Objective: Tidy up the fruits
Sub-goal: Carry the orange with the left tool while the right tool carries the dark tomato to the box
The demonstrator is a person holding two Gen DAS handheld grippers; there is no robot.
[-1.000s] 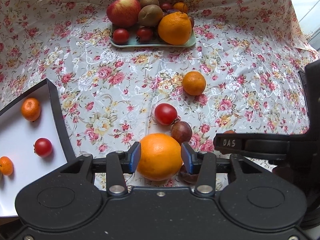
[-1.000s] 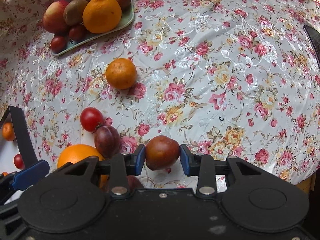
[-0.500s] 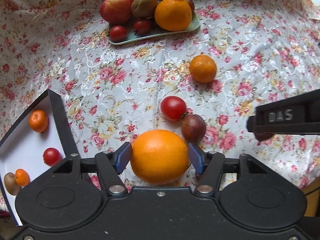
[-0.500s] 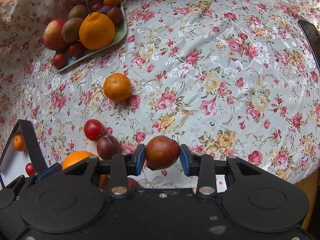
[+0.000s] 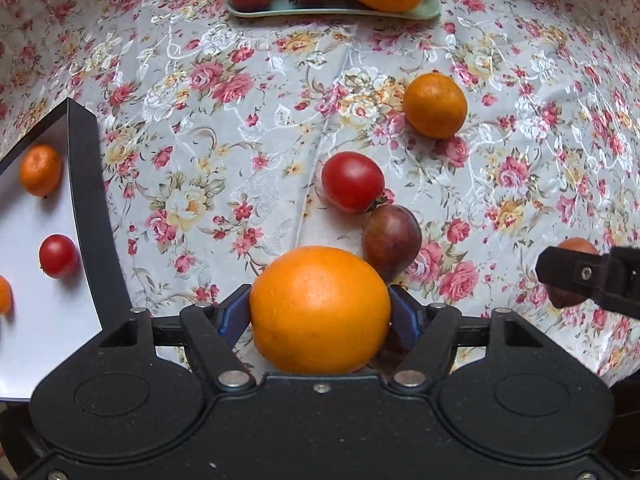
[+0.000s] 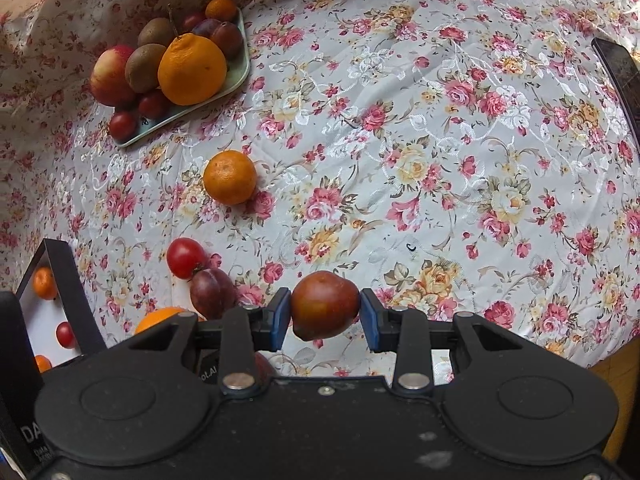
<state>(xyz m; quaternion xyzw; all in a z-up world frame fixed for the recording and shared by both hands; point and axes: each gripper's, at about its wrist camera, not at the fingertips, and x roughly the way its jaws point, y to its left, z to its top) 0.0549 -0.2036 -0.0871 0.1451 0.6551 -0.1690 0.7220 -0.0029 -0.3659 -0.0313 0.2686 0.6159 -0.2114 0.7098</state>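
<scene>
The left gripper [image 5: 320, 314] is clamped on a large round orange [image 5: 320, 310]; the right gripper [image 6: 325, 318] pinches a brownish-red plum [image 6: 325, 306]. Either smooth fruit could slip free and roll off the floral-clothed counter [image 6: 400, 140].

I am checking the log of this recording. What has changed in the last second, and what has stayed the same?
Both grippers rose from the cloth with their loads. The left gripper stays shut on the large orange, the right gripper on the brown-red fruit; nothing was released. The loose tangerine, tomato and plum lie unmoved, like the fruit on the green plate and in the white box.
</scene>
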